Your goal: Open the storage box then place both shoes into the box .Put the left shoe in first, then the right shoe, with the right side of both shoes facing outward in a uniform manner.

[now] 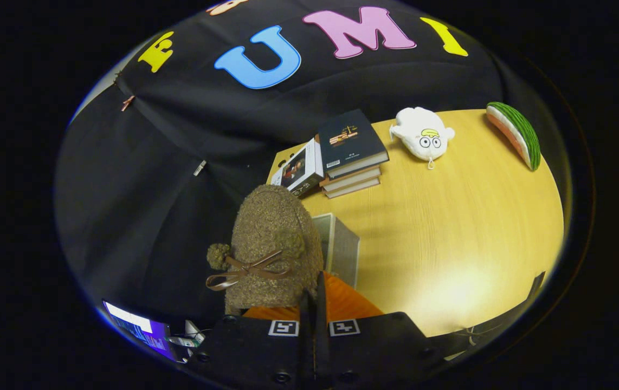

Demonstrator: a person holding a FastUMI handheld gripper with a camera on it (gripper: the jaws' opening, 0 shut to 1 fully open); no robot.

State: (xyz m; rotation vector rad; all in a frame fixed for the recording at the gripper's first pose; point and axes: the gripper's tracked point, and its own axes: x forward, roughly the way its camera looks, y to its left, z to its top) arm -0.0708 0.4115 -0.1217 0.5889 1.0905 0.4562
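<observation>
A brown fuzzy shoe (271, 244) with a brown ribbon bow, a pompom and an orange lining hangs toe-up, off the table. My gripper (315, 303) is shut on its rim, the two fingers pressed close together at the edge of the orange lining. Behind the shoe, a pale grey storage box (342, 246) stands on the wooden table (450, 227), mostly hidden by the shoe. I cannot tell whether the box is open, nor whether this is the left or the right shoe.
A stack of books (353, 151) and a small printed carton (298, 170) lie at the table's far corner. Further along the far side are a white plush toy (423, 132) and a watermelon-slice cushion (515, 132). A lit screen (136, 327) sits low beside the gripper.
</observation>
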